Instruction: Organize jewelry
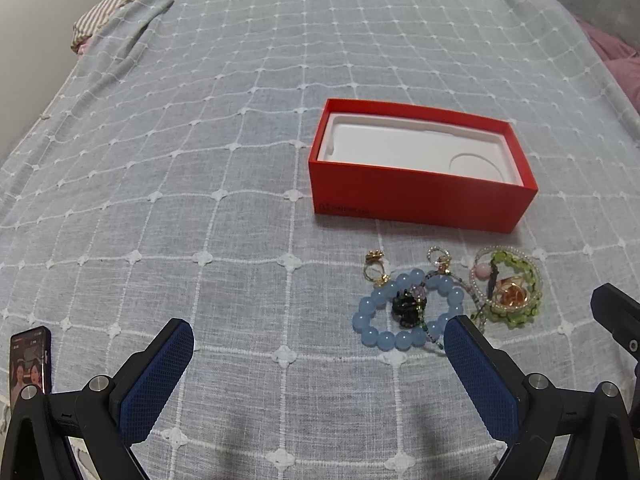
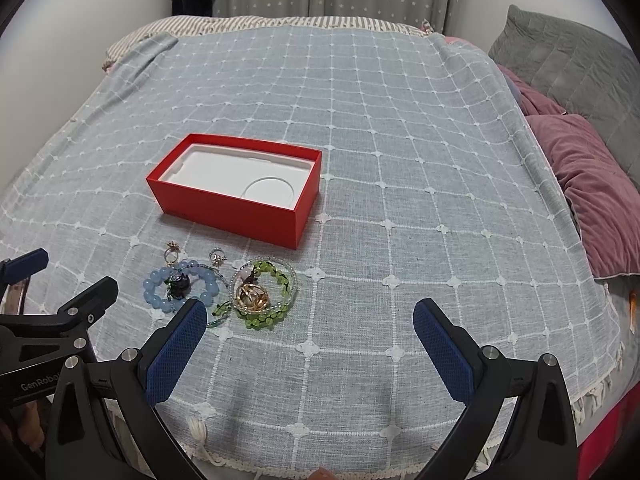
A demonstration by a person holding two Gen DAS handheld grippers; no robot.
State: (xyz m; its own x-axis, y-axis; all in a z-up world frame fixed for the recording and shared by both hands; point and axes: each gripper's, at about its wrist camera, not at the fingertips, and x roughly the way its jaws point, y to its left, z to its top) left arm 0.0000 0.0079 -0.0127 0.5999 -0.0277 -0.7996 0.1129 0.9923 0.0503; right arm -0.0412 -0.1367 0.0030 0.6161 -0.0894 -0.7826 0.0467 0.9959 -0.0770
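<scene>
Red box [image 1: 420,200] (white insert), blue bracelet [image 1: 370,336], green bracelet [image 1: 516,318], grey white-gridded bedspread [image 1: 200,160].

Both grippers are black plastic frames with silver round screws at the joints, blue grid-textured pads [image 1: 156,380] on the fingers, white "GenRobot" lettering on the left gripper [image 2: 76,284].

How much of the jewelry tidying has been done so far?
Nothing looks done yet: the red box sits open with only its white insert inside. Nothing is in hand either; the left tongs and right tongs are both open and hold nothing. All of it is left: the blue bead bracelet, green bead bracelet and the rings lie on the bedspread.
</scene>
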